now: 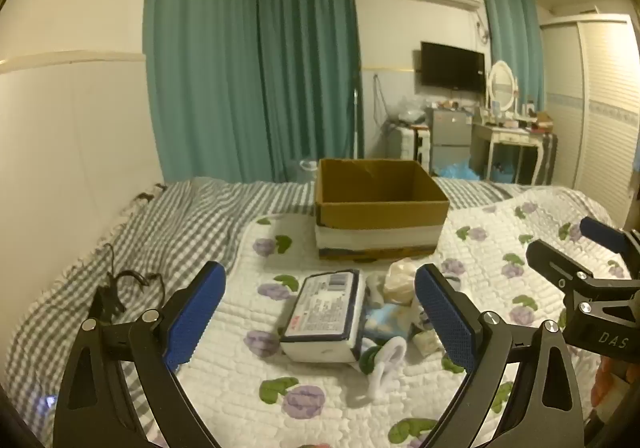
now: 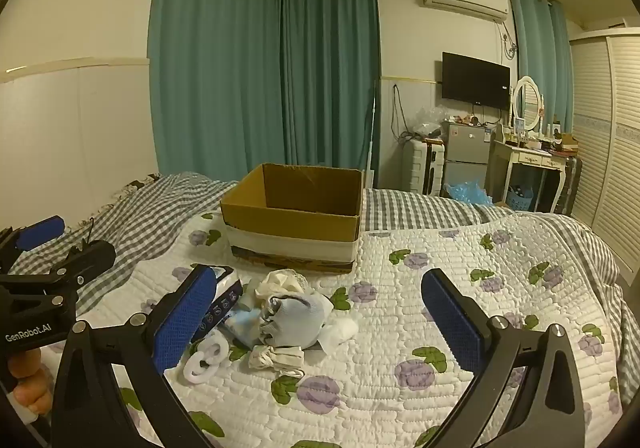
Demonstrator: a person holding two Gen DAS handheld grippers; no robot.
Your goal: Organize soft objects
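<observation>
Two grippers are in our hands, and both are wide open with nothing in them. Our left gripper hangs over the pack. Our right gripper hangs over the sock pile. All the soft things lie on the quilt, just near the box. We see nothing in the box, so we think the job has not started. Everything is left to move.
</observation>
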